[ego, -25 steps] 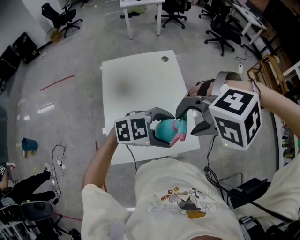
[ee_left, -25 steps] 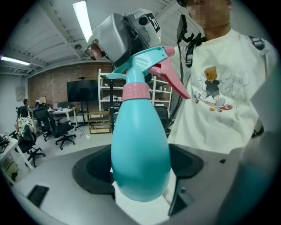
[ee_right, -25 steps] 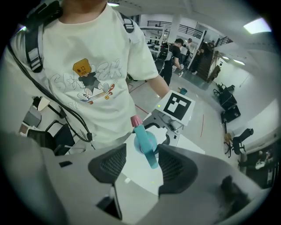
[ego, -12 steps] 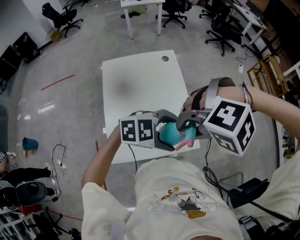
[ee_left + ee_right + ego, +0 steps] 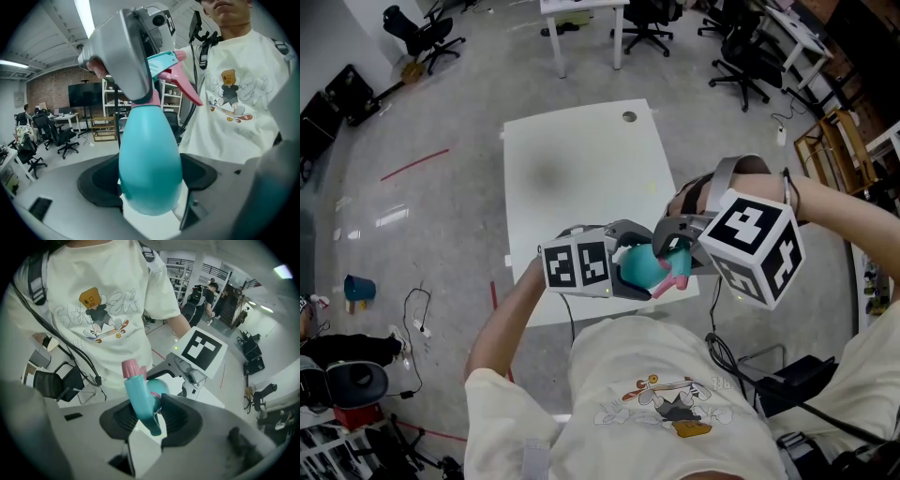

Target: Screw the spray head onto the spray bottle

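Observation:
My left gripper (image 5: 630, 262) is shut on the round teal spray bottle (image 5: 636, 268), held in the air over the near edge of the white table (image 5: 572, 159). In the left gripper view the bottle (image 5: 150, 164) fills the space between the pads and stands upright. The teal spray head with a pink trigger (image 5: 673, 270) sits on the bottle's neck. My right gripper (image 5: 675, 249) reaches in from the right. Its jaws are closing, the spray head (image 5: 140, 394) lies between them, and both pads touch it.
The table has a cable hole (image 5: 628, 117) near its far edge. Office chairs (image 5: 647, 28) and another desk stand beyond it. A blue cup (image 5: 358, 289) and cables lie on the floor at the left. My torso is right behind the grippers.
My right gripper has moved left onto the spray head, its marker cube has turned, and its jaws have narrowed from wide open. The left gripper and bottle have barely shifted.

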